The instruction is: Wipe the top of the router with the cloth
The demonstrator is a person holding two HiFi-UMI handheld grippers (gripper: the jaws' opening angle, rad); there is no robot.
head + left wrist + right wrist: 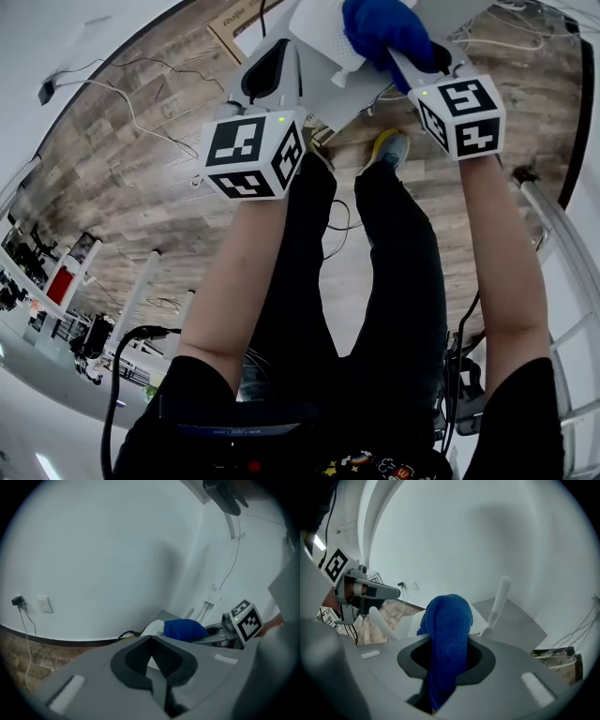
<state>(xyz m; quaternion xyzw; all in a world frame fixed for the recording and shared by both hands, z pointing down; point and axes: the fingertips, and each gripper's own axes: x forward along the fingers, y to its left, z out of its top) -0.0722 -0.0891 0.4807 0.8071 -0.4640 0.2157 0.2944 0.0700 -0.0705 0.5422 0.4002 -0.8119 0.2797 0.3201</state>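
Observation:
The white router (323, 42) lies on a grey table (520, 620) at the top of the head view. In the right gripper view its perforated top (410, 623) shows with two white antennas (499, 599) sticking up. My right gripper (445, 667) is shut on the blue cloth (447, 634), which bunches over the router's top. The cloth (384, 28) covers the router's right part. My left gripper (157, 677) hovers at the router's left side with its jaws shut and nothing visible between them. From there I see the cloth (185, 630) and the right gripper (213, 634) beyond.
A white wall stands right behind the table. Cables (141, 103) trail over the wooden floor, and more cables (562, 653) lie at the table's right. A wall socket (44, 604) sits low on the wall. The person's legs and a shoe (389, 145) are below the grippers.

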